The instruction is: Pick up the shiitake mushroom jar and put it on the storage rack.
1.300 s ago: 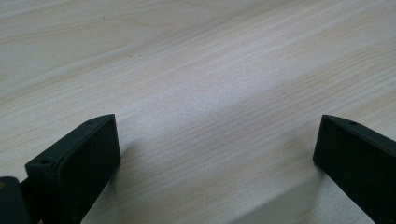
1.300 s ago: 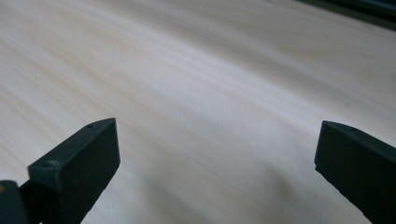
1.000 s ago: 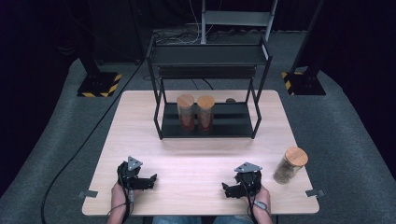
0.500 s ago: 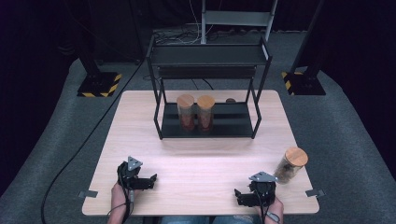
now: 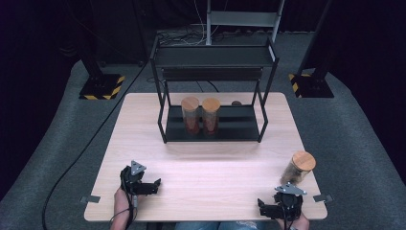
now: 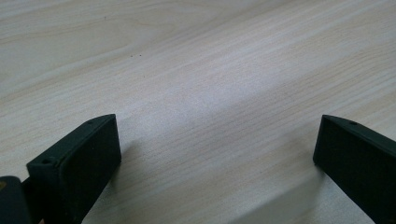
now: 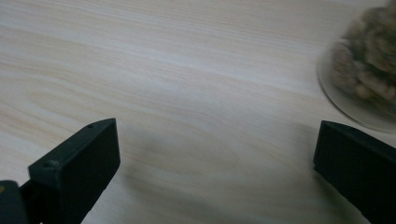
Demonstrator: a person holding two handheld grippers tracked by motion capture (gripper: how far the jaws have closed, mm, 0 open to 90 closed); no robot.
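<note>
A clear jar with a wooden lid and brownish contents stands near the table's right edge; its base appears blurred at the upper right of the right gripper view. My right gripper sits at the front right corner, just in front of that jar, jaws wide open over bare wood. At the front left my left gripper rests open, nothing between its jaws. Two more wooden-lidded jars with reddish contents stand side by side on the lower shelf of a black metal rack.
The pale wooden table has bare surface between the rack and the grippers. A small dark object lies behind the rack. Black stands with yellow-striped bases sit on the grey floor at both sides. A cable trails left.
My right gripper has moved right and toward the front edge, ending just in front of the lone jar. The left gripper has stayed put.
</note>
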